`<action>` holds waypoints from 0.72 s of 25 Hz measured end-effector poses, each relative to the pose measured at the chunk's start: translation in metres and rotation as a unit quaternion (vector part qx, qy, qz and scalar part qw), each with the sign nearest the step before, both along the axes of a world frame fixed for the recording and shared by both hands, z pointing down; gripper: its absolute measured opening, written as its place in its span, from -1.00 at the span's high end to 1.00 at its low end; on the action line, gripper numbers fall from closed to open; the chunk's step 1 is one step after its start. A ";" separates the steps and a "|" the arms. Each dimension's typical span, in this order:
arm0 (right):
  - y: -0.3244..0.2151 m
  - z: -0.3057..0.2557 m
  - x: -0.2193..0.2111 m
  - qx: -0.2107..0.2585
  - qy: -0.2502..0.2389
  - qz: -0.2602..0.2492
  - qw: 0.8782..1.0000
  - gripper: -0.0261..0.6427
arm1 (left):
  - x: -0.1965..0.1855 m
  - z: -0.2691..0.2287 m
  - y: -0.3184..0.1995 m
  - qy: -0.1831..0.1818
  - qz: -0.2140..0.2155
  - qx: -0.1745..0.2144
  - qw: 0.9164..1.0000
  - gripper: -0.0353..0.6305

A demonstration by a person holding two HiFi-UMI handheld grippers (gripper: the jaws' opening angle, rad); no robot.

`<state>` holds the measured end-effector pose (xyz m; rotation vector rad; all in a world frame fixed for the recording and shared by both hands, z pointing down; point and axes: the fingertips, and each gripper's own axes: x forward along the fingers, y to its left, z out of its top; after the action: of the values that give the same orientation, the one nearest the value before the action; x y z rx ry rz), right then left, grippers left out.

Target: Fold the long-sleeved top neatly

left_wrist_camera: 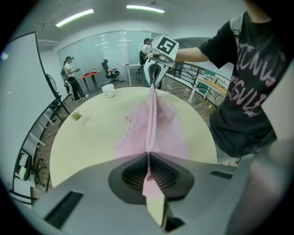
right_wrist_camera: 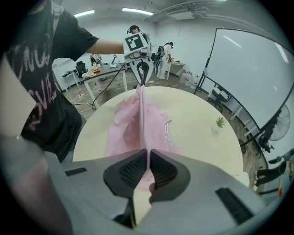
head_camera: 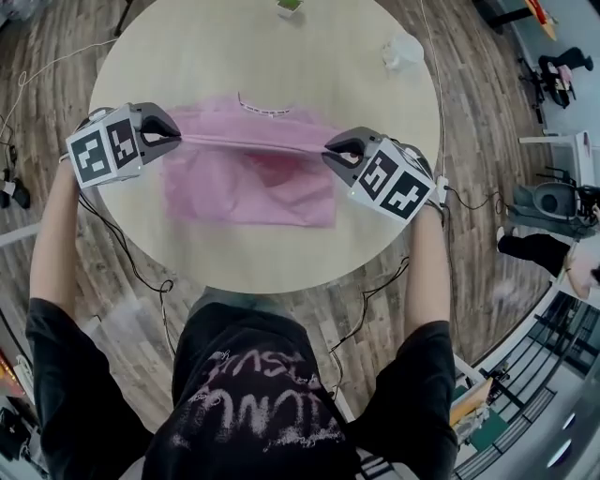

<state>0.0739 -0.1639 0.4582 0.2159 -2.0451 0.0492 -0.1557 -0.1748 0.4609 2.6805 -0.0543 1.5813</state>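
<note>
A pink long-sleeved top [head_camera: 248,178] lies partly folded on a round cream table [head_camera: 187,66], its collar label toward the far side. My left gripper [head_camera: 180,139] is shut on the top's left side edge. My right gripper [head_camera: 325,150] is shut on the right side edge. Between them the cloth is pulled into a taut raised ridge above the table. In the left gripper view the pink cloth [left_wrist_camera: 154,119] runs straight from my pads to the right gripper [left_wrist_camera: 155,82]. In the right gripper view the pink cloth [right_wrist_camera: 138,124] runs the same way to the left gripper [right_wrist_camera: 141,81].
A crumpled white object [head_camera: 403,52] sits at the table's far right, and a small green plant [head_camera: 291,6] stands at its far edge. Cables trail over the wooden floor on both sides. People stand at desks [left_wrist_camera: 73,75] in the background.
</note>
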 end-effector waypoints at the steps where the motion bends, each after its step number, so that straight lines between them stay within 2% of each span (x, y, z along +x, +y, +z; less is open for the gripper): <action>1: -0.008 0.001 -0.001 0.000 0.002 0.001 1.000 0.83 | 0.000 0.001 -0.009 0.001 -0.001 -0.002 1.000 0.82; 7: -0.048 0.013 -0.001 -0.014 0.010 0.016 1.000 0.83 | 0.001 0.014 -0.054 -0.004 0.003 -0.011 1.000 0.82; 13: -0.062 0.066 -0.002 -0.049 0.035 0.030 0.998 0.83 | 0.000 0.066 -0.074 -0.008 -0.016 -0.044 0.999 0.82; 16: -0.067 0.083 -0.002 -0.052 0.029 0.047 0.997 0.82 | 0.003 0.084 -0.083 0.001 -0.034 -0.039 0.999 0.82; 18: -0.077 0.090 -0.001 -0.037 0.018 0.066 0.997 0.76 | 0.004 0.091 -0.093 0.015 -0.051 -0.028 0.998 0.80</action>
<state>0.0728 -0.2406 0.5484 0.3020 -1.9871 0.2018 -0.1519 -0.2678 0.5524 2.6133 -0.1422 1.4912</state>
